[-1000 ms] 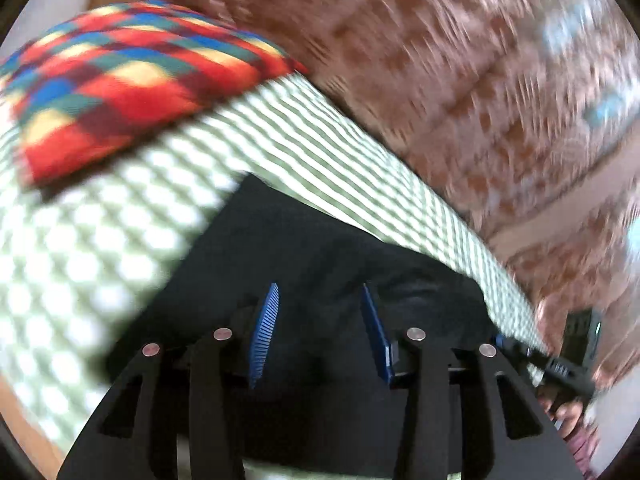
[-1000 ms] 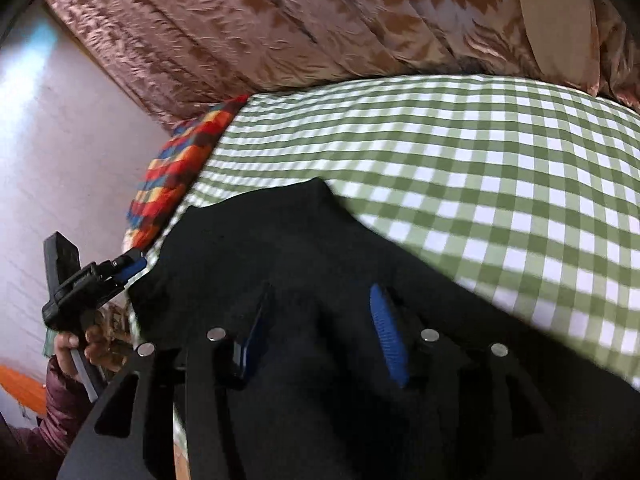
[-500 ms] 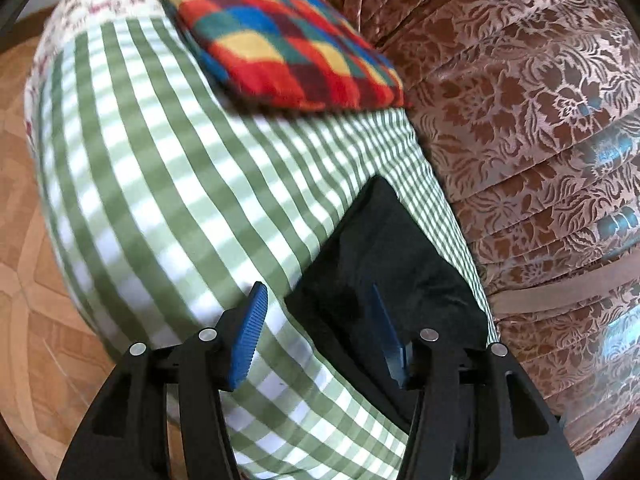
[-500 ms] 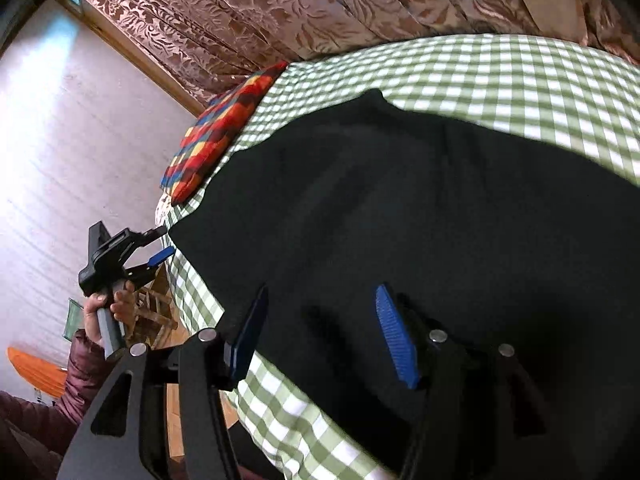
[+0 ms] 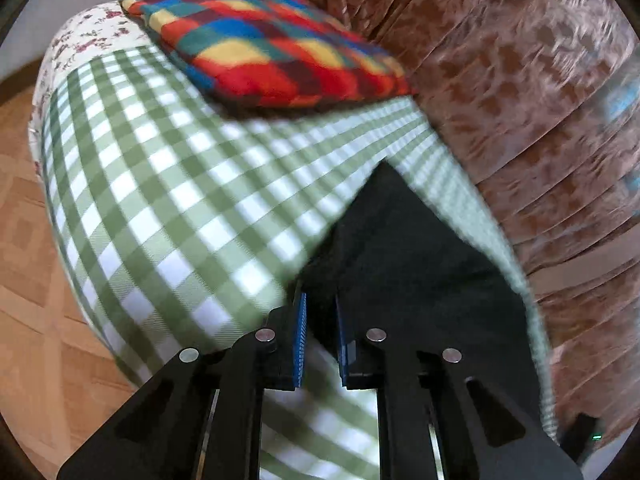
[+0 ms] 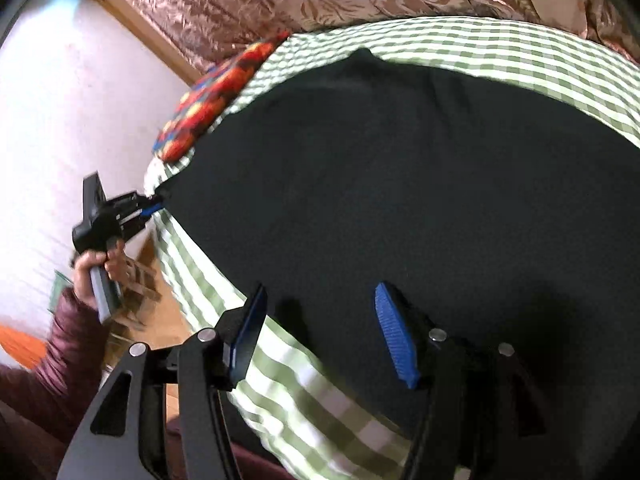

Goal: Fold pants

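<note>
Black pants (image 6: 400, 168) lie spread flat on a green checked bed sheet (image 5: 160, 200). In the left wrist view the pants (image 5: 408, 264) run from a far corner down to my left gripper (image 5: 320, 300). Its jaws are closing, and the blue pads pinch the pants' near edge. The right wrist view shows that same left gripper (image 6: 154, 209) at the pants' left corner, held by a hand (image 6: 96, 264). My right gripper (image 6: 324, 332) stands open over the pants' near edge, one pad over the sheet and one over the black cloth.
A red, blue and yellow plaid cushion (image 5: 272, 48) lies at the far end of the bed. Brown patterned curtains (image 5: 520, 80) hang close behind the bed. Wooden floor (image 5: 24, 240) shows past the bed's left edge. A maroon sleeve (image 6: 52, 360) is low on the left.
The left gripper's jaws went from wide apart to nearly together on the pants' edge. The right gripper slid back from over the cloth and now straddles its near edge.
</note>
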`<action>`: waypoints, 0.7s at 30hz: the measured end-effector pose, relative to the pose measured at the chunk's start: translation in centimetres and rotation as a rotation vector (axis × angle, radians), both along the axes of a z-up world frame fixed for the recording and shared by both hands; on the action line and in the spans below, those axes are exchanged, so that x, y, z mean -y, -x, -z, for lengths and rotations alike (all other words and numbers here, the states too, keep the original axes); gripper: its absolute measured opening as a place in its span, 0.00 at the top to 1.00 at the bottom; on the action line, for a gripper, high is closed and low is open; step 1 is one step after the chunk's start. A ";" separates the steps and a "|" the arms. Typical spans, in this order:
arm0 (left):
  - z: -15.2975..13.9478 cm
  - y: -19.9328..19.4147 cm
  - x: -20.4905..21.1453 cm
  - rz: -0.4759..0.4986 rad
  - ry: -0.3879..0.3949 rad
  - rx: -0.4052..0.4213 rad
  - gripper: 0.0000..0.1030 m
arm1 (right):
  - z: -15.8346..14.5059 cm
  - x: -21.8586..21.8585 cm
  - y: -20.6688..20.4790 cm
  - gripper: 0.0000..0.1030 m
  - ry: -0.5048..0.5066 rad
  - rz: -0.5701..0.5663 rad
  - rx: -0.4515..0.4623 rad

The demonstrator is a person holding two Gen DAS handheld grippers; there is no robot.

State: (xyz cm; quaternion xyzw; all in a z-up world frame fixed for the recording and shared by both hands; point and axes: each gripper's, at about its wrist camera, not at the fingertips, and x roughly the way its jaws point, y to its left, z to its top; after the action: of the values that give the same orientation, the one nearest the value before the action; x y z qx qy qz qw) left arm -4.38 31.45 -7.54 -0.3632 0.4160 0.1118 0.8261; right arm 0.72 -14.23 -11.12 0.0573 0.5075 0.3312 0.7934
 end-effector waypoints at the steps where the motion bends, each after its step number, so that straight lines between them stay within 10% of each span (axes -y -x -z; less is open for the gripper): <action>1: 0.6 0.1 -0.2 -0.005 0.012 0.000 0.88 | 0.2 0.0 0.0 0.46 -0.005 0.004 0.007; 12: -6.4 2.9 2.1 -0.076 -0.258 0.095 0.79 | 0.3 0.9 0.2 0.44 -0.082 0.016 0.004; 21: -6.5 -1.3 16.8 0.404 -0.169 0.216 0.79 | -2.0 3.3 1.0 0.47 -0.128 0.085 0.025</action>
State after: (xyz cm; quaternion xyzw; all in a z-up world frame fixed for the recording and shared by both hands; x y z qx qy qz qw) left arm -3.10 14.67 -1.00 -0.2122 0.3788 -0.0607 0.8988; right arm -0.28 -17.48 -9.12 0.1256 0.4724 0.3296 0.8077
